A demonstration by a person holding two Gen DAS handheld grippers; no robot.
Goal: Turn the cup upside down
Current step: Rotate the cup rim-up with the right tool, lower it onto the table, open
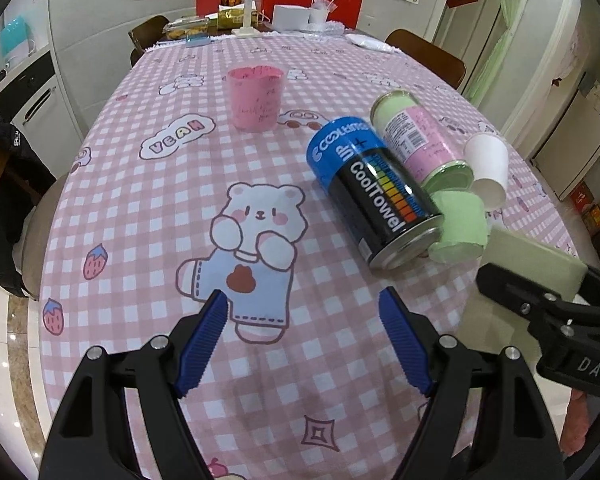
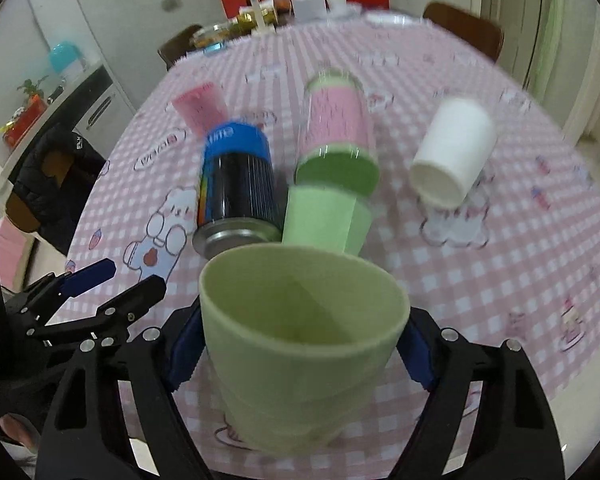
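The right gripper (image 2: 300, 344) clamped a pale green cup (image 2: 300, 344), its mouth facing the camera, above the near edge of the table (image 2: 520, 260). Beyond it lay a blue can (image 2: 238, 184), a pink and green can (image 2: 336, 136) and a white cup (image 2: 452, 156). The left gripper (image 2: 112, 280) stood open.

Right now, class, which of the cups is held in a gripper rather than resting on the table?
The pale green cup, gripped between the right gripper's jaws with its mouth up. The pink cup stands on the tablecloth; the white cup lies tipped over.
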